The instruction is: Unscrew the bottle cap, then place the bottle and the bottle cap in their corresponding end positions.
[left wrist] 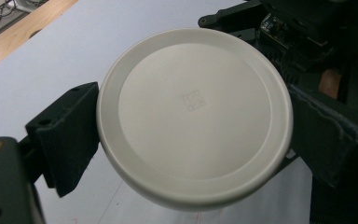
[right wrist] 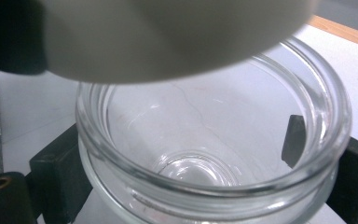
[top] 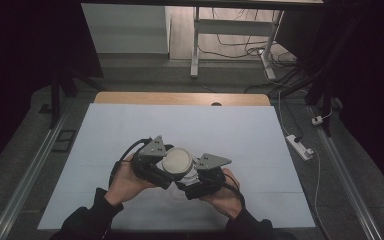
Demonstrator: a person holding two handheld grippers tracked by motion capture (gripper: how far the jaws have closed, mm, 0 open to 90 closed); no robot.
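The left tool (top: 166, 172) is clamped on a round off-white lid (left wrist: 193, 114), one jaw pressing each side of its rim, and holds it face up just above the near middle of the tabletop (top: 130, 125). To seat it well, I judge the lid should be kept level and centred over the mouth below before it is lowered; from the right gripper view it overhangs only the far part of the opening, so it looks to need a small shift toward the near side first, then a straight, slow descent with no tilt.

To its right, the right tool (top: 189, 186) is clamped on a clear glass jar (right wrist: 214, 154), a jaw outside the wall on each side, holding it upright under the lid. A steady grip there should stop the jar twisting as the lid meets the rim.

The jar looks empty: only its thick glass base and the pale tabletop show through it.
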